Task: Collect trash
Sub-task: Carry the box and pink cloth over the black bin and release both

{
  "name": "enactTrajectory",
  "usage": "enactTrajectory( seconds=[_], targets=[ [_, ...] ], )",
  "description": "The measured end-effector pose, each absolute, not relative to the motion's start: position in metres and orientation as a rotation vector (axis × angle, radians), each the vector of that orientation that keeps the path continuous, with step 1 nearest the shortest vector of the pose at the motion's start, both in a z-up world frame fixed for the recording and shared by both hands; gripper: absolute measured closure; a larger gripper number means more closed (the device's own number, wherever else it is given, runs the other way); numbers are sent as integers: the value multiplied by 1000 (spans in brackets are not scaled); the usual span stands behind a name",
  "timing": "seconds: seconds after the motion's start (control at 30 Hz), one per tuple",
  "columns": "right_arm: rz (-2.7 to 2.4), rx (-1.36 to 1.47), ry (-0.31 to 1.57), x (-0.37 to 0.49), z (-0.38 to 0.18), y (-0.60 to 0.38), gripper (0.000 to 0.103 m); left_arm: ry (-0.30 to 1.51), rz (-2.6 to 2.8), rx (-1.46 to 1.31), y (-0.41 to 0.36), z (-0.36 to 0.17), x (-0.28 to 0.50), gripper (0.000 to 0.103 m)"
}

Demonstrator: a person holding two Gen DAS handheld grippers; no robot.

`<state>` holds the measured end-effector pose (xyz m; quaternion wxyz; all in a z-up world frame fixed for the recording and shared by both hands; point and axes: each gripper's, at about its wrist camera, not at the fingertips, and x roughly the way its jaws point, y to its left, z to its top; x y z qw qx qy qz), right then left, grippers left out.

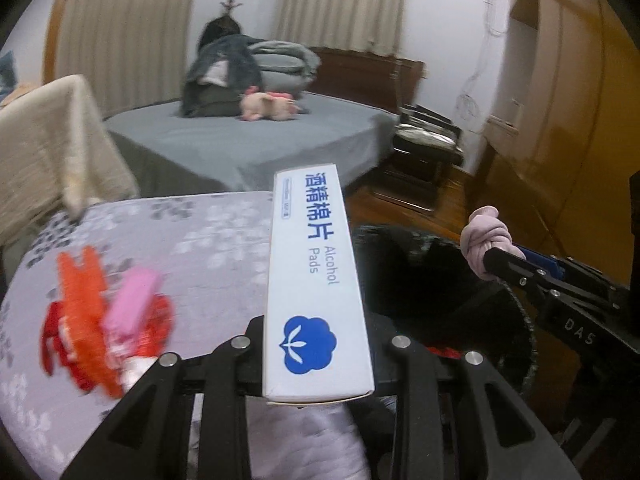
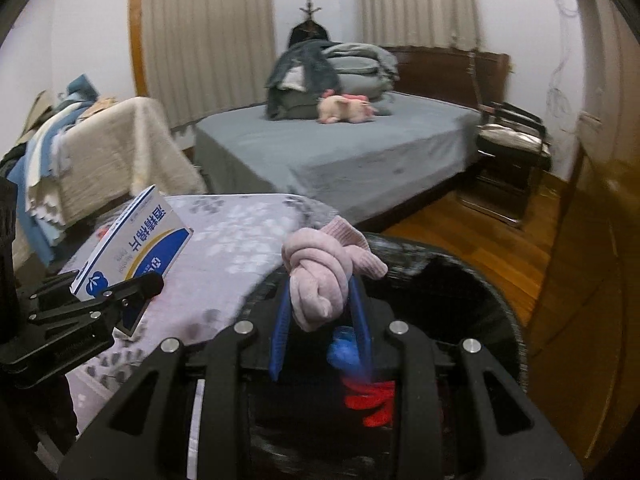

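My left gripper (image 1: pixel 316 344) is shut on a white alcohol pads box (image 1: pixel 314 280), held above the edge of the table (image 1: pixel 180 248). The box also shows in the right wrist view (image 2: pixel 132 248). My right gripper (image 2: pixel 320 304) is shut on a knotted pink sock (image 2: pixel 324 272), held over the open black trash bin (image 2: pixel 460 280). The sock also shows in the left wrist view (image 1: pixel 486 240), above the bin (image 1: pixel 440 280). Red and blue items (image 2: pixel 368 396) lie inside the bin. Red, orange and pink wrappers (image 1: pixel 104 320) lie on the table at the left.
The table has a grey floral cloth. A bed (image 2: pixel 340 148) with folded bedding and a pink plush toy (image 2: pixel 344 110) stands behind. A cloth-draped chair (image 2: pixel 120 152) is at the left, a dark stool (image 2: pixel 508 160) at the right, with wooden floor and a wardrobe.
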<state>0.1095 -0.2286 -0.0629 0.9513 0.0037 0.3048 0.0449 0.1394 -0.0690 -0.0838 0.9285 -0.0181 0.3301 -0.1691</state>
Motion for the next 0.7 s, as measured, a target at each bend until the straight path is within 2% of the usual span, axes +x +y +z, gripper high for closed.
enactTrajectory(
  seconds=[0.33,0.47,0.5,0.53,0.57,0.6,0.7],
  targets=[
    [-33,39,659,100,-87,-285,75,716,-478,0,-141,-98,162,72],
    [-70,44,672,97,-97,-298,71,737,-525,-4,-156,-105,167,70],
    [-79,46,674,96,-98,-300,71,742,-538,-8,-157,-107,168,64],
    [-85,48,675,96,-99,-303,66,745,-548,-12,-157,-108,168,50],
    [-94,52,676,95,-101,-306,61,747,-554,-17,-158,-109,168,44],
    [-100,55,673,94,-100,-307,59,745,-558,-22,-158,-110,167,40],
    [-112,59,665,92,-99,-309,46,744,-551,-22,-153,-109,165,38]
  ],
)
